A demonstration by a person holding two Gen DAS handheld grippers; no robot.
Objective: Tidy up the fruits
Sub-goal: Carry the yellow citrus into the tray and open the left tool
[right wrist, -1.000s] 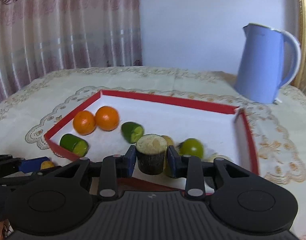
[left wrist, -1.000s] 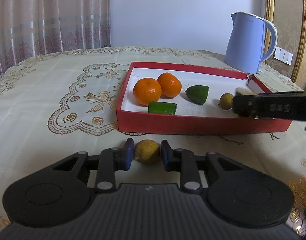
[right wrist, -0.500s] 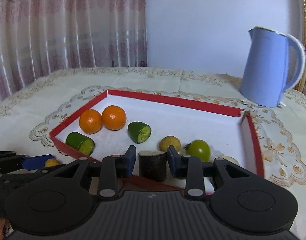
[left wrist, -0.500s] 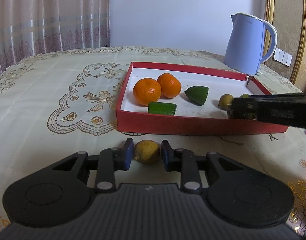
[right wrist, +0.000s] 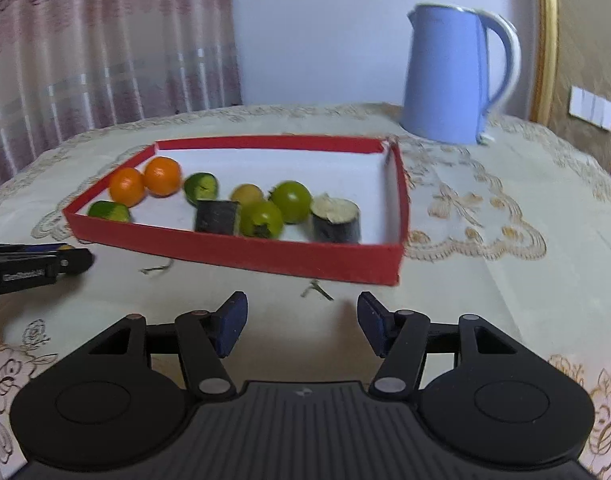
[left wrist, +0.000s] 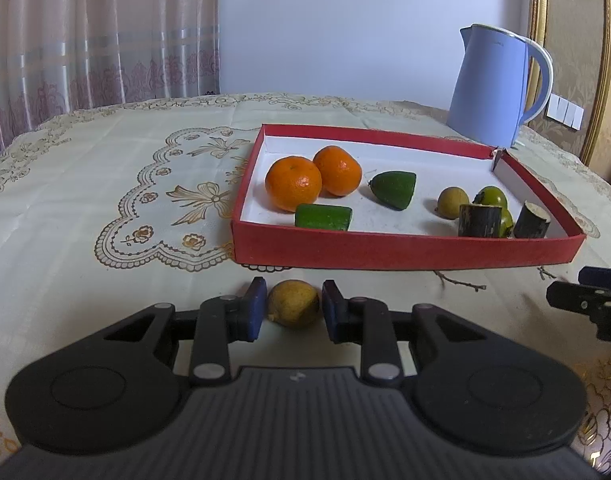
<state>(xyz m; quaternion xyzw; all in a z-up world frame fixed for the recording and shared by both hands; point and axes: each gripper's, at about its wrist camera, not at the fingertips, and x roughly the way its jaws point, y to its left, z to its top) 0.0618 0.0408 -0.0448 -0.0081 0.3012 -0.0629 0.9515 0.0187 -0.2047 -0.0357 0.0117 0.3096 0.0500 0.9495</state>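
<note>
My left gripper (left wrist: 293, 310) is shut on a small yellow-brown fruit (left wrist: 293, 307) on the tablecloth, just in front of the red tray (left wrist: 385, 250). The tray holds two oranges (left wrist: 293, 185), green fruit pieces (left wrist: 393, 189), a yellow-brown fruit (left wrist: 451, 202), green tomatoes (right wrist: 291, 200) and two dark cane pieces (right wrist: 216, 217) (right wrist: 336, 220). My right gripper (right wrist: 301, 328) hangs over the cloth in front of the tray's right corner. Its jaws are opening and nothing is between them. In the left wrist view it shows at the right edge (left wrist: 593, 296).
A light blue kettle (left wrist: 493, 92) stands behind the tray's far right corner. Small twigs (right wrist: 317, 290) lie on the embroidered cloth in front of the tray. A curtain hangs behind the table on the left. A gold frame stands at the right.
My right gripper let go of the dark cane piece inside the tray, drew back out over the front wall and opened. The left gripper and its fruit stayed put.
</note>
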